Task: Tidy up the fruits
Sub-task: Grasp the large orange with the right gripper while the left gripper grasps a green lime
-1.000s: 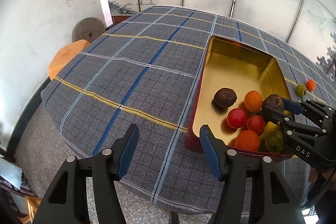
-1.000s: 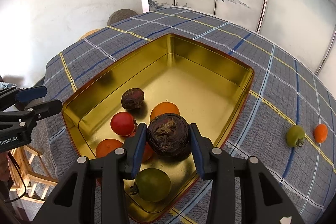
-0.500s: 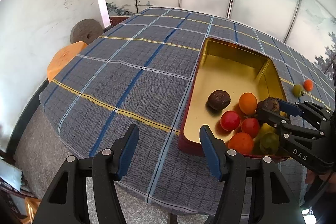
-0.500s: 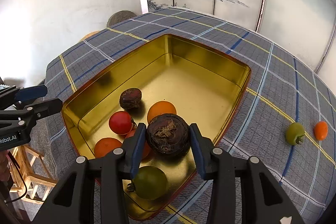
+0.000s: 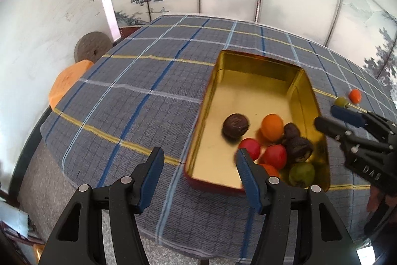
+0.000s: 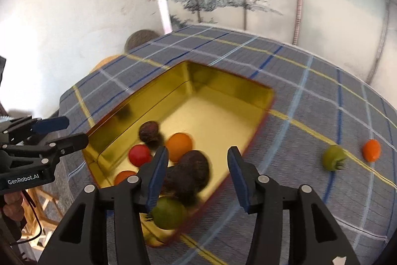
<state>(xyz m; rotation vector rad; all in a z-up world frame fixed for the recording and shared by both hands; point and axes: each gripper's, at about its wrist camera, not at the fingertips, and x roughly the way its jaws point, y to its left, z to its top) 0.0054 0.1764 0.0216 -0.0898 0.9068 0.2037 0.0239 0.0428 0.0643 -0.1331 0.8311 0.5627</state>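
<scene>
On the left side of the table [image 5: 139,81], covered in a grey checked cloth, the left gripper [image 5: 198,170] hangs with its jaws apart and nothing between them, over the cloth just beside the near-left corner of the gold tin [image 5: 250,66]. It has no part in the step in hand.

Further right, the tin holds the gathered fruit at its near end: a dark round fruit [image 5: 235,125] lying apart, an orange one [image 5: 272,127], two red ones [image 5: 275,156], a green one [image 5: 302,174] and a dark wrinkled fruit [image 6: 191,171] resting on the pile. The right gripper [image 6: 196,176] is above that near corner; its jaws have just been opening, and the wrinkled fruit now sits low between them with a clear gap on the right side, so it looks released rather than held. The step in hand appears to be the drop of this fruit into the tin.

Furthest right, a green fruit [image 6: 332,160] and a small orange fruit [image 6: 371,150] lie on the cloth, well apart from the tin and close to each other. The next move probably calls for the right gripper to clear the tin's rim, cross to the green fruit, the nearer one, and come down with the jaws on either side of it. Being round, it may roll if nudged.
</scene>
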